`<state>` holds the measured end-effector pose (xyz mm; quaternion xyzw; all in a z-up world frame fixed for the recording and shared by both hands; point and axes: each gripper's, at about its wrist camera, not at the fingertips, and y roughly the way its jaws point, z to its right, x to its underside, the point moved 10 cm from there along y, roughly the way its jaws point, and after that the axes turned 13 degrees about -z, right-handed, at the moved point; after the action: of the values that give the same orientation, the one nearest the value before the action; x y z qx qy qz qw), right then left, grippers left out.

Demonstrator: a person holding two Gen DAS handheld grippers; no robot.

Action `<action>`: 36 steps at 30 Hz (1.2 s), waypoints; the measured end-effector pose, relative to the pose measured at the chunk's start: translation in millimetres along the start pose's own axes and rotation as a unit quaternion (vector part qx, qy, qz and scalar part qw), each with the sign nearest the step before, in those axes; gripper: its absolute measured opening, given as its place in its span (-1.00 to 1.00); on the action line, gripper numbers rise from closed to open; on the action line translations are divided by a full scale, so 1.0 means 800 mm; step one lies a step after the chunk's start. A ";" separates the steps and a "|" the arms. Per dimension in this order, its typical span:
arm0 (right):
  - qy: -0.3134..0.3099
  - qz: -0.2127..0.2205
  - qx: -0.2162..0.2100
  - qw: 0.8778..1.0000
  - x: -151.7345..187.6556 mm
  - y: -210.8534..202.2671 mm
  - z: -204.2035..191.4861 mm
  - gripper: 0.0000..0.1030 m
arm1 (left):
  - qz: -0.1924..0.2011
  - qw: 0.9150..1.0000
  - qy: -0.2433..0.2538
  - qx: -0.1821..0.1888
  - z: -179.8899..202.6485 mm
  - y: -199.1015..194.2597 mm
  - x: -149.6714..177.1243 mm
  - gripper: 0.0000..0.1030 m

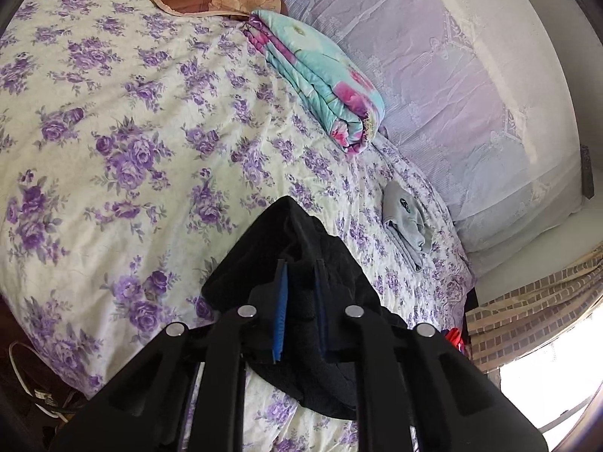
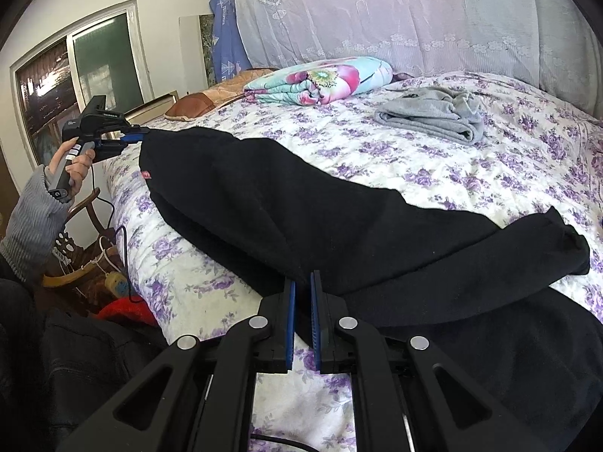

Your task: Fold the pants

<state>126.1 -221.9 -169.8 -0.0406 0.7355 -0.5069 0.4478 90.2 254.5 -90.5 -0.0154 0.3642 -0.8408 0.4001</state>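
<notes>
Your left gripper [image 1: 301, 293] pinches the waist end of the black pants [image 2: 301, 207], stretched from nine to three o'clock across the floral bedspread [image 2: 471, 173]. Your right gripper [image 2: 303, 290] clamps their near edge. Lift unevenly and the thin bite may slip.

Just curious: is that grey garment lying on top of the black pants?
No, the grey garment lies apart from the black pants, farther up the bed.

I can read nothing here. The red tag [image 2: 146, 175] on my pants [image 2: 301, 207] and the dark badge [image 2: 410, 95] on the grey garment [image 2: 433, 115] are both too small to read.
</notes>
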 end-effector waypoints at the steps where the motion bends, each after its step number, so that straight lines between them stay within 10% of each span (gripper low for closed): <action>1: 0.002 -0.011 -0.003 1.000 0.006 0.008 0.000 -0.86 | -0.004 1.000 -0.004 -0.006 -0.008 0.003 0.002 -0.76; 6: 0.021 -0.036 -0.012 0.999 0.028 0.036 0.004 -0.84 | -0.041 0.996 -0.065 -0.051 -0.078 0.041 0.025 -0.60; 9: 0.026 -0.041 -0.017 0.999 0.029 0.037 0.005 -0.84 | 0.003 0.996 -0.070 -0.057 -0.079 0.014 0.021 -0.49; 12: 0.020 -0.045 -0.008 0.999 0.031 0.041 0.004 -0.83 | 0.046 0.995 -0.001 -0.093 -0.033 -0.015 0.023 -0.49; 16: 0.042 -0.041 -0.025 0.998 0.033 0.042 0.009 -0.81 | -0.024 0.992 0.113 -0.041 0.074 0.033 0.065 -0.26; 21: 0.062 -0.040 -0.045 0.996 0.032 0.027 0.011 -0.67 | -0.188 0.949 0.252 0.021 0.196 0.176 0.197 -0.18; 24: 0.073 -0.017 -0.011 0.997 0.025 -0.010 0.026 -0.01 | -0.244 0.920 0.306 0.032 0.232 0.233 0.259 -0.17; 26: 0.101 0.008 0.040 0.994 0.012 -0.038 0.057 0.10 | -0.272 0.902 0.335 0.031 0.239 0.265 0.290 -0.12; 36: 0.298 -0.017 0.214 0.930 -0.075 -0.012 0.254 0.34 | -0.234 0.902 0.360 0.044 0.233 0.296 0.309 0.44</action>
<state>300.5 -339.7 -142.6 0.1965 0.7086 -0.6483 0.1973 138.4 -124.6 -167.3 0.2211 0.4316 -0.8739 0.0337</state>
